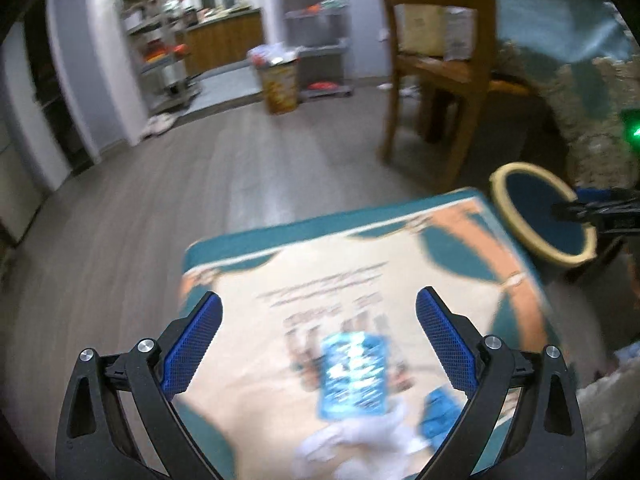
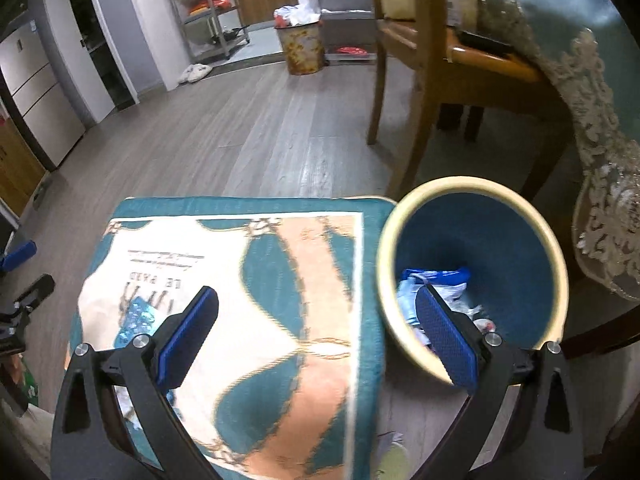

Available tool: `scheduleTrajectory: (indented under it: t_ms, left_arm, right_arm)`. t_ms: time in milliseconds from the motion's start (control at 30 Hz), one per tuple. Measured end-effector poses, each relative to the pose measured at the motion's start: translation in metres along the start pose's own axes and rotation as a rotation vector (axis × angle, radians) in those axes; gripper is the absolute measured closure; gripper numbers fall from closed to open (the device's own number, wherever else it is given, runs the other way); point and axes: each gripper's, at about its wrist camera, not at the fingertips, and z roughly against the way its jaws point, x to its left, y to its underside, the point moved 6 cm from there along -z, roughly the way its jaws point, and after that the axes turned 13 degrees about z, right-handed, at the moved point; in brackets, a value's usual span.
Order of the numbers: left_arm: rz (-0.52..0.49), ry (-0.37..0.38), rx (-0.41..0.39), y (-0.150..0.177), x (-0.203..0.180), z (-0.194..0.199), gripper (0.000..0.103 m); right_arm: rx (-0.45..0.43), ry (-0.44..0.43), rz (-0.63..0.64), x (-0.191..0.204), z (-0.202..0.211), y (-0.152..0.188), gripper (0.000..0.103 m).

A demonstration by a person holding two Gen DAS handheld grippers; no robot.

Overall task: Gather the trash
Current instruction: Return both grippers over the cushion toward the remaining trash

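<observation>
Your left tongs (image 1: 319,308) are spread wide and empty above a blue wrapper (image 1: 354,374) lying on the mat (image 1: 400,248). Your right tongs (image 2: 317,308) are also spread and empty, straddling the bin (image 2: 472,188) rim. Only the right view shows wrappers inside the bin. The mat's print is partly legible: "LE PARD". Wood floor (image 2: 248,128), a chair (image 2: 404,60) beyond.

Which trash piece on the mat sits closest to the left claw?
The shiny blue foil wrapper, lying between the open left claw's fingers; the white crumpled tissue and darker blue scrap lie farther back.
</observation>
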Motion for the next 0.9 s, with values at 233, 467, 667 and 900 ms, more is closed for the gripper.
scheduleTrajectory:
  t_ms: [233, 467, 667, 900]
  left_arm:
    - [0.049, -0.06, 0.034, 0.022, 0.052, 0.006, 0.006]
    - [0.184, 0.003, 0.087, 0.037, 0.089, 0.004, 0.006]
    - [0.151, 0.002, 0.082, 0.039, 0.092, 0.0, 0.006]
    - [0.082, -0.01, 0.108, 0.05, 0.089, -0.011, 0.006]
  right_arm:
    - [0.034, -0.018, 0.079, 0.046, -0.01, 0.003, 0.006]
    - [0.103, -0.099, 0.104, 0.101, -0.035, 0.025, 0.006]
    - [0.163, -0.139, 0.227, 0.148, -0.059, 0.043, 0.006]
    - [0.222, -0.191, 0.319, 0.185, -0.077, 0.061, 0.006]
